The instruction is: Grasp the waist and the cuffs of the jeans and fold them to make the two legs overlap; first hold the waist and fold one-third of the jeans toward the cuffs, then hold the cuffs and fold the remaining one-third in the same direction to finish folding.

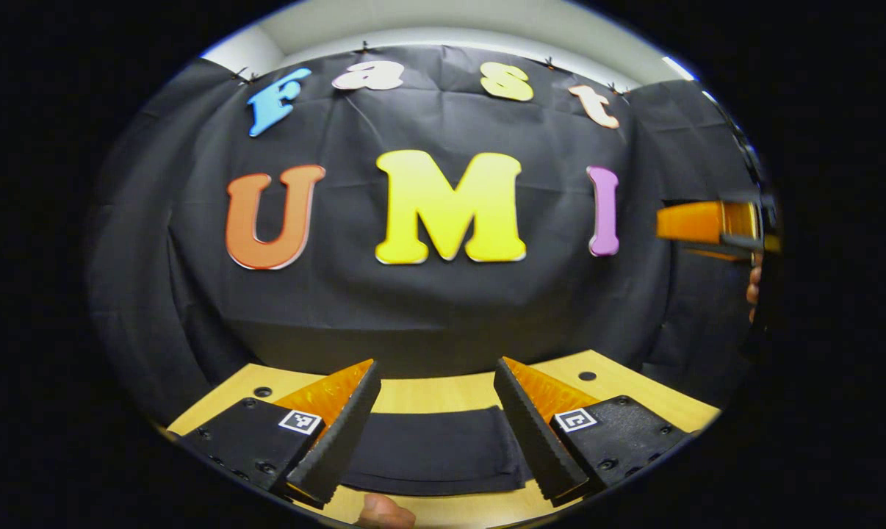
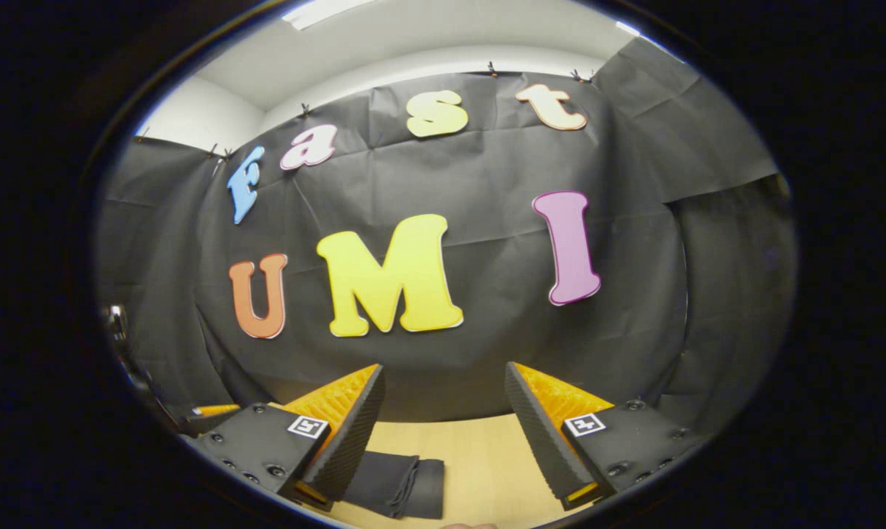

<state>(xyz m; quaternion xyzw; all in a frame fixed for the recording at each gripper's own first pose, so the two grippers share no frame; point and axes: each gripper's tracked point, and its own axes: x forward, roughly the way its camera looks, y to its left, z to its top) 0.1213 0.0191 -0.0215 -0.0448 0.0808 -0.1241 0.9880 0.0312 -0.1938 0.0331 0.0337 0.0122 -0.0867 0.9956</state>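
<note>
Below, dark folded jeans (image 1: 436, 452) — smooth rectangle, wooden table (image 1: 443, 393), both tools spread.

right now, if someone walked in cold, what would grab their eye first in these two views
The dark jeans lie already folded into a neat rectangle on the light wooden table, framed between the spread fingers of the left hand-held gripper. In the right gripper view, the right hand-held gripper hangs open over bare table, the folded jeans' edge at lower left.
</note>
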